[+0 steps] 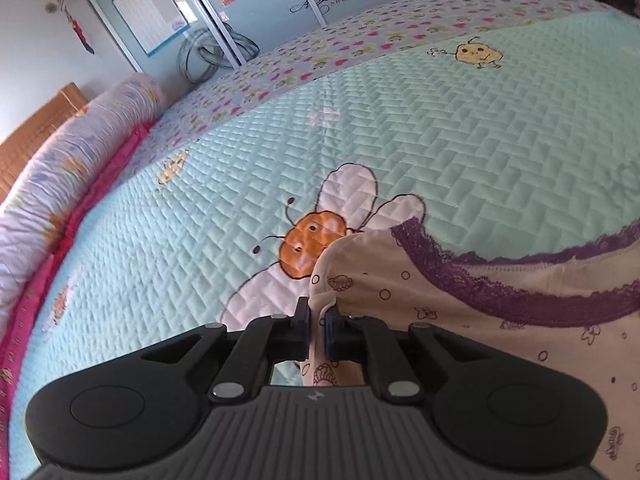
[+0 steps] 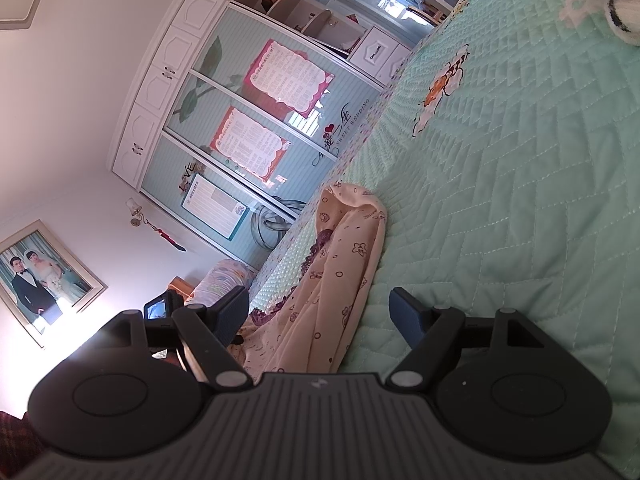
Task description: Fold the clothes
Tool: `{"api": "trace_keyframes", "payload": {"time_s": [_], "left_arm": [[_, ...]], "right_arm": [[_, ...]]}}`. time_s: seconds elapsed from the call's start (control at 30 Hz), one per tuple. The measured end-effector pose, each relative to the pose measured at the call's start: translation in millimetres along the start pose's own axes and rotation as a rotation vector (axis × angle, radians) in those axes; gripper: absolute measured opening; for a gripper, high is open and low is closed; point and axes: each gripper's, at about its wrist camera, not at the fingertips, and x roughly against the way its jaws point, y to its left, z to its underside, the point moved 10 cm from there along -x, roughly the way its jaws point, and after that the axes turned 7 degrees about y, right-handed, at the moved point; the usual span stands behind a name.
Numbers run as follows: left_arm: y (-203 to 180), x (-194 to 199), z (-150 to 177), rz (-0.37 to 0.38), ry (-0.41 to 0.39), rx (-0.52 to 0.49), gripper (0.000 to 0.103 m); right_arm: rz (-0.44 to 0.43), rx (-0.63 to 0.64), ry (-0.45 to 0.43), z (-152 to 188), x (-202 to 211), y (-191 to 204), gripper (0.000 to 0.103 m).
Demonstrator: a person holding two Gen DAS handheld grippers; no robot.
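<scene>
Two words, "SWEET WEDDING", on wardrobe door (image 1: 280,4)

Bright daylight, strong fisheye edge distortion.

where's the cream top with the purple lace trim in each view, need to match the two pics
Left wrist: the cream top fills the lower right, its edge pinched in the left gripper.
Right wrist: the top lies bunched at centre, running down between the open fingers of the right gripper.
Shared landmark: the orange bee on the green quilt, upper right in the right wrist view.
</scene>
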Motion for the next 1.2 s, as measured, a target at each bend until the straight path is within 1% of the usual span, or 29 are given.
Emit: {"api": "trace_keyframes", "payload": {"time_s": [0.1,0.27,0.3,0.43,0.6,0.7,0.73,0.77,0.83,0.93,0.97,1.03,1.07,1.1,1.13,1.17,1.2], "left_arm": [[1.4,-4.2,4.2,-0.004,0.008,-0.007,0.007],[-0.1,-6.8,10.1,0.011,0.024,0.006,0.007],[-0.4,-6.2,11.1,0.014,0.028,0.012,0.01],[1.0,-4.1,13.8,0.029,0.037,0.036,0.011],[3.4,3.7,18.4,0.028,0.04,0.043,0.013],[9.8,13.8,25.6,0.027,0.049,0.08,0.02],[14.0,18.3,29.7,0.027,0.056,0.108,0.027],[17.6,24.0,34.1,0.034,0.058,0.138,0.03],[23.3,36.9,42.9,0.056,0.054,0.194,0.032],[17.0,63.2,54.7,0.086,0.031,0.203,0.032],[9.4,73.9,57.7,0.114,0.018,0.191,0.032],[-18.3,94.9,64.4,0.205,0.001,0.141,0.033],[-32.8,105.3,68.1,0.251,-0.006,0.114,0.035],[-48.2,113.1,72.4,0.288,-0.008,0.082,0.041],[-64.1,119.1,77.2,0.32,-0.007,0.047,0.043],[-78.0,122.1,82.6,0.337,-0.003,0.018,0.044],[-88.2,120.4,88.8,0.338,0.01,-0.002,0.044]], "right_arm": [[0.001,0.001,0.0,0.3,-0.3,0.4,0.078],[0.004,0.003,0.001,0.5,0.0,0.3,0.078],[0.004,0.003,0.001,0.9,0.1,0.4,0.078],[0.005,0.004,0.002,2.3,0.6,1.0,0.078],[0.005,0.004,0.002,2.3,0.4,1.6,0.078],[0.006,0.003,0.003,2.0,0.3,1.3,0.078],[0.008,0.004,0.004,2.1,0.1,1.4,0.078],[0.009,0.004,0.004,2.3,-0.1,1.6,0.078],[0.01,0.005,0.005,2.6,-0.6,1.8,0.078],[0.012,0.006,0.006,2.7,-1.1,1.8,0.078],[0.012,0.006,0.007,2.8,-1.2,1.8,0.078],[0.014,0.006,0.008,2.6,-1.4,2.1,0.078],[0.015,0.006,0.009,2.5,-1.5,2.3,0.078],[0.018,0.006,0.011,2.0,-2.4,2.5,0.078],[0.024,0.009,0.014,2.3,-3.1,3.1,0.078],[0.031,0.012,0.018,2.5,-3.7,3.8,0.078],[0.052,0.026,0.032,3.4,-5.7,6.3,0.078]]}}
